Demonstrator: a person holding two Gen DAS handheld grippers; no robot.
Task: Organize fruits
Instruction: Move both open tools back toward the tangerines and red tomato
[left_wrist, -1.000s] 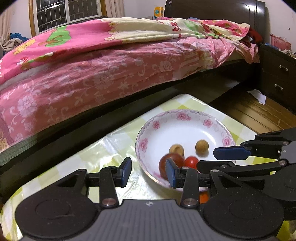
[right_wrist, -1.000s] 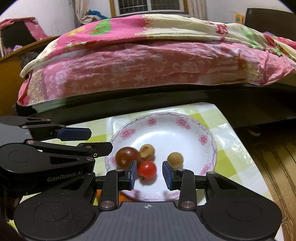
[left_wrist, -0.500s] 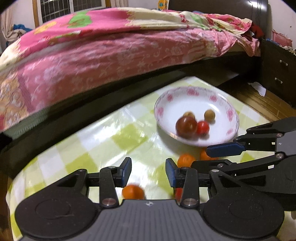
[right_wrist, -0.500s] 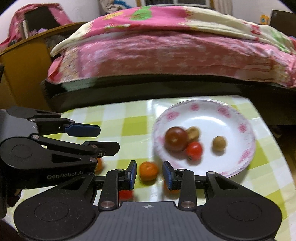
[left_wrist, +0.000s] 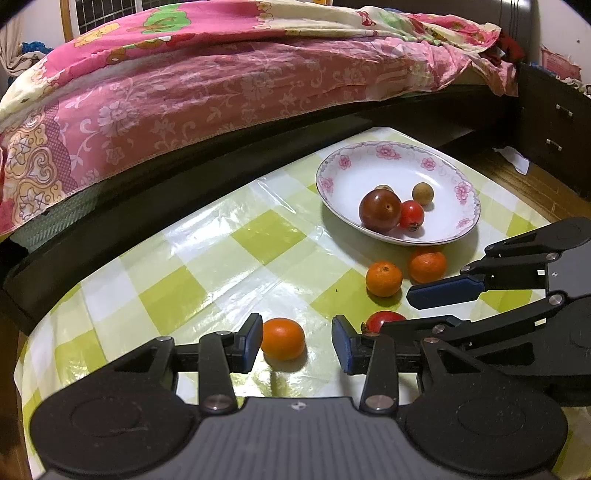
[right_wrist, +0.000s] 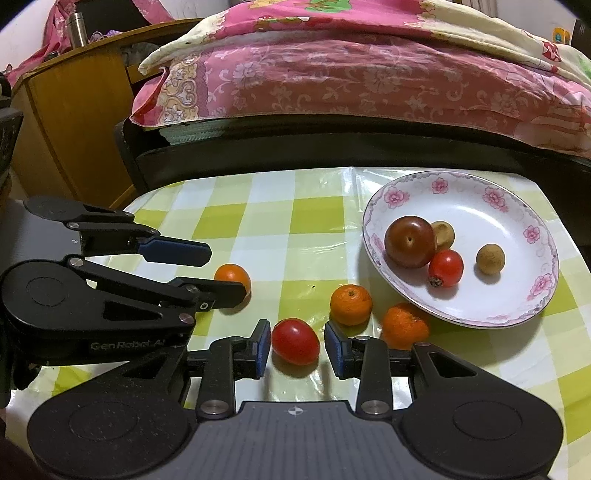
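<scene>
Opening a bit, the left gripper (left_wrist: 297, 343) has a small orange (left_wrist: 282, 339) between its jaws, not squeezed. The right gripper (right_wrist: 295, 347) sits loose around a red tomato (right_wrist: 295, 341) on the checked tablecloth (right_wrist: 258, 221), near the flowery plate (right_wrist: 517, 206).

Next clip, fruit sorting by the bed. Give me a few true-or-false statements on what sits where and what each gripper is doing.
1. The plate holds four fruits. True.
2. The right gripper is clamped on a mandarin. False: a red tomato lies between its open jaws.
3. A mandarin lies between the opening jaws of the left gripper. True.
4. All mandarins are on the plate. False: three lie on the checked tablecloth.
</scene>
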